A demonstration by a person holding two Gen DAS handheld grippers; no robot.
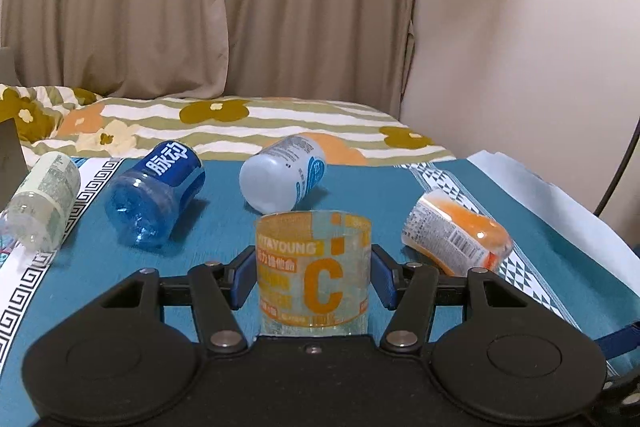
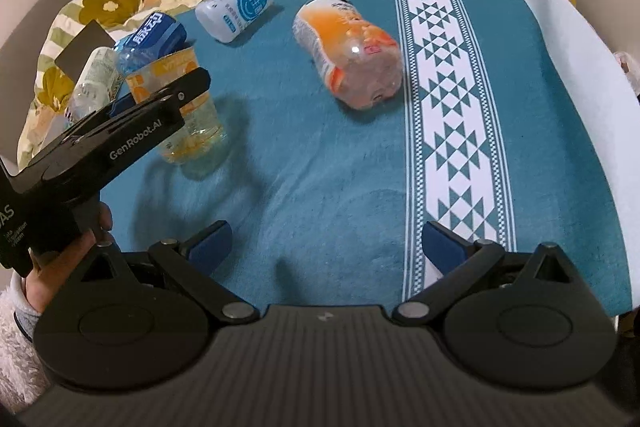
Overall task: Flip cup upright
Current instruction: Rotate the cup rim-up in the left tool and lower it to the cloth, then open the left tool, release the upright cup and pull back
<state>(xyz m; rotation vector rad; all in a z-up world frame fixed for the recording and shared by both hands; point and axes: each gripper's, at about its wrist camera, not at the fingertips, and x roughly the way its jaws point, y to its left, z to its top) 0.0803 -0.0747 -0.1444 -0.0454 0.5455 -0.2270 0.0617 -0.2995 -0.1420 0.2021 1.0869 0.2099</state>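
A clear cup with orange "VITAYOUNG C" print stands upright on the teal cloth, open end up. My left gripper straddles it; the blue pads sit close beside its walls with small gaps. The cup also shows in the right wrist view, partly hidden by the left gripper's body. My right gripper is open and empty, hovering above bare teal cloth nearer the front.
Other cut-bottle cups lie on their sides: a blue one, a pale blue one, an orange one and a clear green-labelled one. A white patterned band runs along the cloth. Floral bedding lies behind.
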